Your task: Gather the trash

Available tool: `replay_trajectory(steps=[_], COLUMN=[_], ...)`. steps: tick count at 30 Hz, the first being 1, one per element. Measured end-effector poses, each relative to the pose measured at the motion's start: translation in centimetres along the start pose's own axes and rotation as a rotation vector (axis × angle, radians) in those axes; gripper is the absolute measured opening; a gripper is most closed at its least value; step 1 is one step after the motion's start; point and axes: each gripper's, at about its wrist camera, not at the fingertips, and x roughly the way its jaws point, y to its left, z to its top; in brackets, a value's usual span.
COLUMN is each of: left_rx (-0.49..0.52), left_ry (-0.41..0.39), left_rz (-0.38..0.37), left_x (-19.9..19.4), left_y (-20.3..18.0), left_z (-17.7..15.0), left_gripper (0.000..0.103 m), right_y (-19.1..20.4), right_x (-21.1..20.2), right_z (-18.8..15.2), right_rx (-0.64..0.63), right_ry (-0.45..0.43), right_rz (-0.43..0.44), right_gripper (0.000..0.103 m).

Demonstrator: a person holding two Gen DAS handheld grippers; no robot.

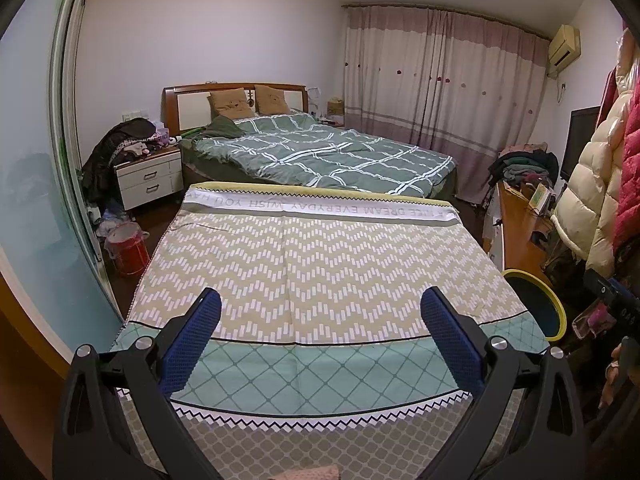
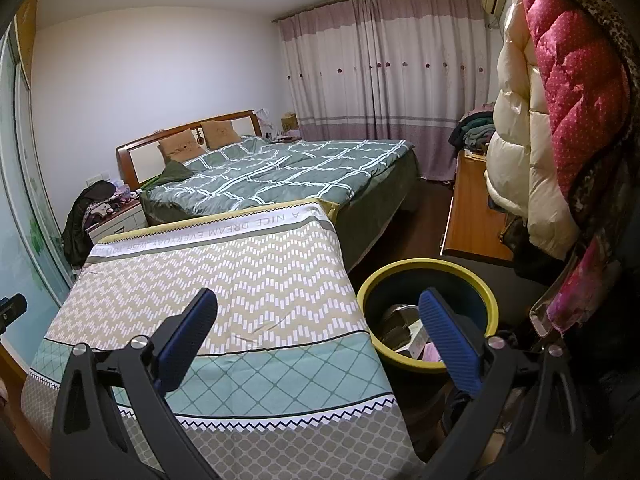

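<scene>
Both grippers are hovering over the patterned cloth point(image 1: 320, 264) that is covering a table or low surface at the foot of the bed point(image 1: 320, 152), and both are holding nothing: the left gripper point(image 1: 320, 340) is showing its blue pads spread wide apart with only cloth between them, and the right gripper point(image 2: 318, 340) is likewise standing wide open, its right finger overlapping the mouth of the bin point(image 2: 428, 276) in the right wrist view. That yellow-rimmed, dark bin is sitting on the floor just beside the cloth's right edge, probably placed there so that trash can be dropped in with a short reach. Inside it some pale, boxy and pinkish scraps point(image 2: 416, 340) are lying at the bottom, so the trash seems to be already gathered there; the cloth itself is looking bare, apart from a pinkish patch point(image 1: 316, 472) cut off at the lower edge of the left wrist view, which I cannot identify. The bin's contents are partly hidden behind the right finger and hard to make out, and whatever supports the cloth is fully covered. Piled clothes by the nightstand point(image 1: 148, 176) are too small to judge as trash
</scene>
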Motion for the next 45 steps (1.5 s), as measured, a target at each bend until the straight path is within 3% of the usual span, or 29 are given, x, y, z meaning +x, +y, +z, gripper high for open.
replay_trajectory(steps=[45], left_rx=[0.033], left_ry=[0.041], left_rz=[0.002], left_x=[1.3], left_y=[-1.0], left_z=[0.6], left_gripper=[0.098], right_y=[0.6], right_x=[0.6], right_z=[-0.9], right_rx=[0.004], right_ry=[0.016], right_rz=[0.004], right_gripper=[0.096])
